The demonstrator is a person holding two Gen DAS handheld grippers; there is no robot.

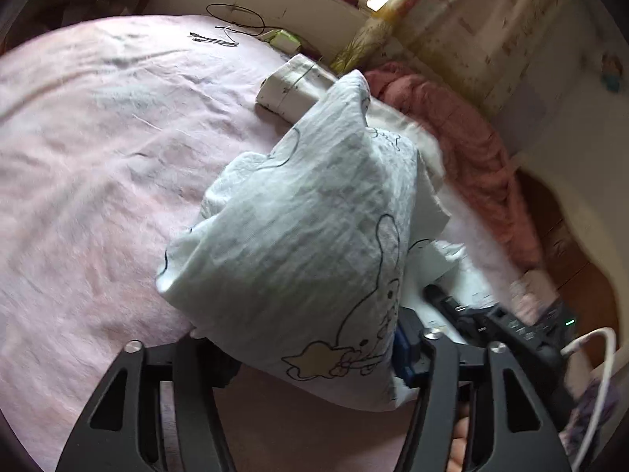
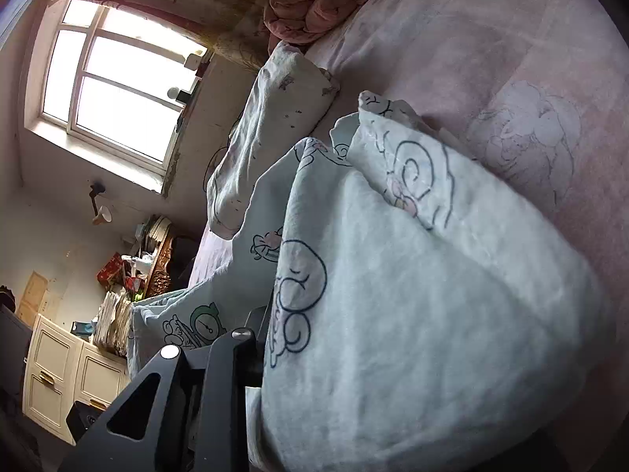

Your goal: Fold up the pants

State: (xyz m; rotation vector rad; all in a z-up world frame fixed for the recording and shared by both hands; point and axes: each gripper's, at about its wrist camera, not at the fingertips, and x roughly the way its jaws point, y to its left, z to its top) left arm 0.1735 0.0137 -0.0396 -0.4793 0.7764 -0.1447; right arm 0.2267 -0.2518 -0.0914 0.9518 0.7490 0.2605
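Roughly mid-fold: pale printed pants [image 1: 298, 236] bunched and lifted over the pink bedsheet [image 1: 98, 149]. Left gripper [image 1: 310, 358] has cloth draped between its two black fingers, jaws fairly wide; can't tell if the pads actually pinch it. Right gripper [image 2: 251, 358] is mostly buried under the pants [image 2: 393, 295], jaws close together with cloth around them; grip can't be confirmed. A folded pale garment [image 1: 291, 90] lies further up the bed, beside a rumpled pink blanket [image 1: 464, 137].

Glaring daylight from the window [image 2: 114, 78], motion-blurred pants [image 1: 298, 244], dark fisheye corners.
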